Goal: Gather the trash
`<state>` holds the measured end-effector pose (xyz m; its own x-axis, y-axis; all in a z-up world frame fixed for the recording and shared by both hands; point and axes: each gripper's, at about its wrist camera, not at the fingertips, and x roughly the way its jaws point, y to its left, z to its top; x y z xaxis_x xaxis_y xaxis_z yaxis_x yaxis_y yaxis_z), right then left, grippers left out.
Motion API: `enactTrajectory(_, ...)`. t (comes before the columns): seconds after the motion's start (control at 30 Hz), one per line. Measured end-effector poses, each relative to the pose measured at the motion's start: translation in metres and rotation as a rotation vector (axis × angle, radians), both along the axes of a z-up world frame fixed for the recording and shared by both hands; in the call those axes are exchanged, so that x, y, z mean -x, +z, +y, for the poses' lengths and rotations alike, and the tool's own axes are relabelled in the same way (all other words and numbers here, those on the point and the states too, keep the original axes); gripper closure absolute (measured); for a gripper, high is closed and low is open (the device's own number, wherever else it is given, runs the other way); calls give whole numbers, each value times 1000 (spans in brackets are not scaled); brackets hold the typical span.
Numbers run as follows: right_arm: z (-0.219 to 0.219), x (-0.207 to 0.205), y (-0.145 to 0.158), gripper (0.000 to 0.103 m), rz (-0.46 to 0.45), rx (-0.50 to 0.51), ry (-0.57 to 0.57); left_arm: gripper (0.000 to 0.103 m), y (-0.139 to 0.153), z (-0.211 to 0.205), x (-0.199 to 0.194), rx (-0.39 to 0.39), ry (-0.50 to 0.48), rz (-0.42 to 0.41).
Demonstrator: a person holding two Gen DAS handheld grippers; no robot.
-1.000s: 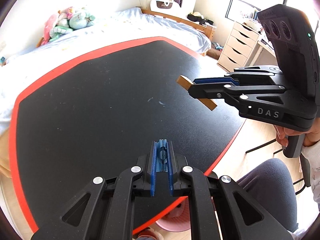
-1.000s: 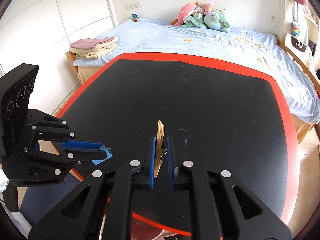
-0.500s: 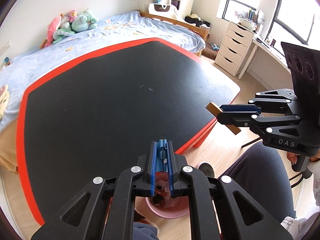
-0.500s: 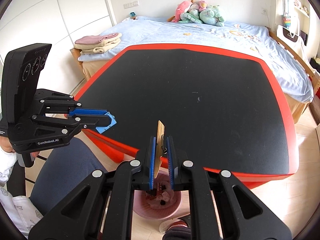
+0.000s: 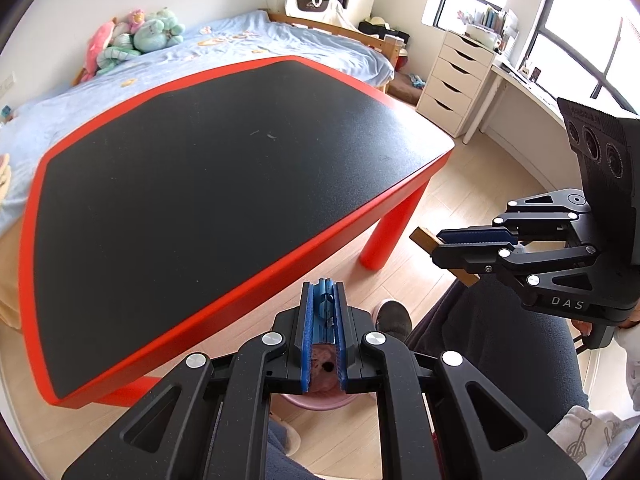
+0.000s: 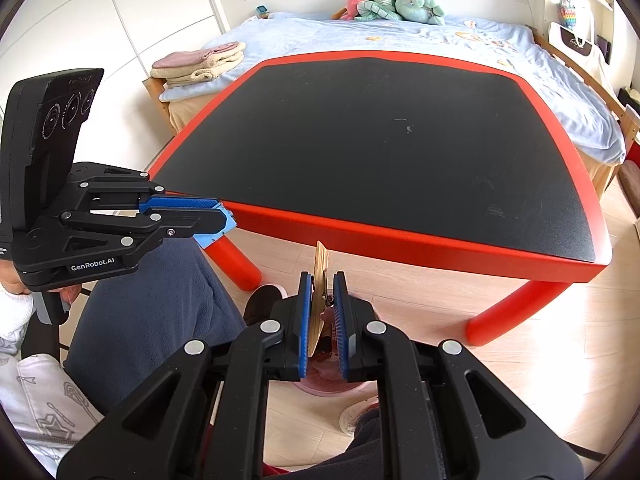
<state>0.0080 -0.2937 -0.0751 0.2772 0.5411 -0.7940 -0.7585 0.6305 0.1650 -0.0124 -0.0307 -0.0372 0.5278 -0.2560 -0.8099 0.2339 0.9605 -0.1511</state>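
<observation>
The right gripper [image 6: 323, 280] is held off the near edge of the black, red-rimmed surface [image 6: 400, 152], above the wooden floor [image 6: 440, 300]. Its blue fingers [image 6: 305, 312] pinch a flat brown strip of wood or card [image 6: 319, 280], which stands on edge and projects beyond the fingertips; the left wrist view shows the same strip [image 5: 424, 238] sticking out on both sides of the right gripper [image 5: 438, 242]. The left gripper [image 5: 323, 292] is also clear of the surface edge, its fingers [image 5: 308, 320] drawn close on a small blue plastic piece [image 5: 323, 304], seen from the right wrist view as a light-blue tab [image 6: 218, 229] at the tips. A pink bin [image 6: 328, 376] sits on the floor directly below both grippers, largely hidden by them; its contents cannot be made out. The person's dark-trousered leg [image 6: 160, 300] lies beside the bin.
</observation>
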Motion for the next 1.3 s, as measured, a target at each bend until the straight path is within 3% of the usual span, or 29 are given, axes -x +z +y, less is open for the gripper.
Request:
enactTrajectory(0.2, 0, 4, 0, 92, 14, -15, 18, 93, -1, -1, 6, 13, -1, 5)
enactTrajectory(0.27, 0, 4, 0, 91, 13, -10, 20, 86, -2, 0, 6, 22, 0, 11)
enactTrajectory(0.3, 0, 3, 0, 80, 8, 0, 14, 72, -2, 0, 4, 22, 2, 15)
enactTrajectory(0.33, -1, 3, -1, 53, 6, 2, 4, 59, -2, 0, 5, 17, 8, 12)
enactTrajectory(0.37, -3, 2, 0, 38, 7, -9, -6, 34, -2, 1, 6, 23, 14, 6)
enactTrajectory(0.4, -6, 1, 1, 21, 9, -28, -13, 19, -2, 2, 7, 38, 19, 0)
enactTrajectory(0.43, -7, 1, 1, 16, 12, -34, -18, 16, -1, 3, 7, 43, 26, -2)
enactTrajectory(0.6, -8, 2, -4, 10, 8, -10, -41, 9, -6, 7, 9, 34, 56, 10)
enactTrajectory(0.97, -10, 4, -6, 5, 8, -8, -95, 8, -2, 14, 18, 36, 97, -17)
enactTrajectory(1.3, -5, -10, 22, 5, -35, -50, -119, 8, 15, 29, 13, 46, 144, -48)
